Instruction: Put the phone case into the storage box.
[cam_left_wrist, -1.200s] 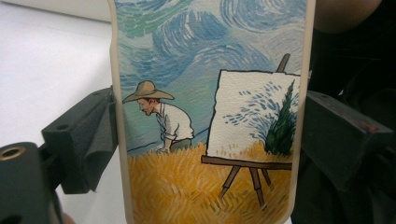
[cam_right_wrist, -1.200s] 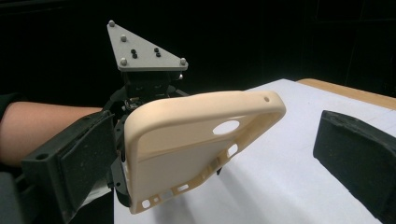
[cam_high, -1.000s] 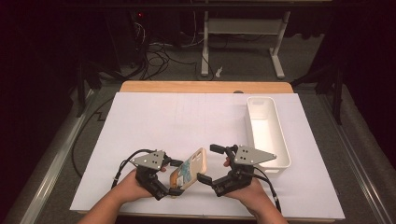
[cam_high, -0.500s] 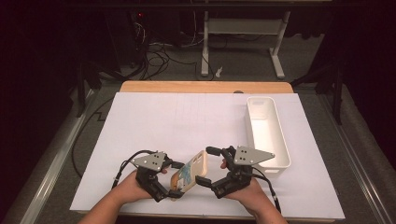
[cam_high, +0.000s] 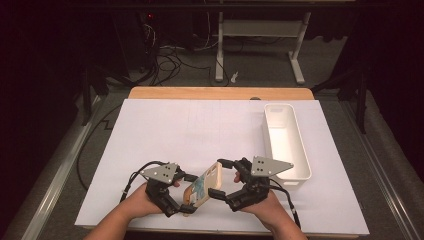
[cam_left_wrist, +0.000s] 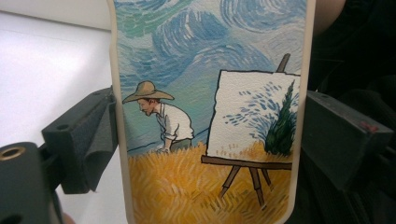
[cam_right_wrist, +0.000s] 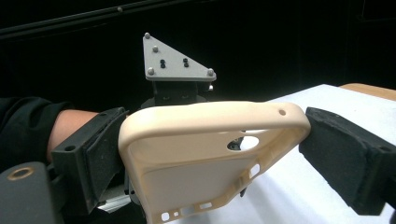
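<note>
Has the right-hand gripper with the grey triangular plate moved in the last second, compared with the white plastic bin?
Yes. The right gripper has shifted slightly toward the table's near edge, away from the white bin, with the cream phone case.

phone case (cam_left_wrist: 210, 116): cream rim, blue swirls, yellow field, painter print | tray (cam_high: 286, 140): white | table cover (cam_high: 165, 135): white

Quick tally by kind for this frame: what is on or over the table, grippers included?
Grippers: 2, left gripper and right gripper
Phone case: 1
White bin: 1
White sheet: 1
Total: 5
</note>
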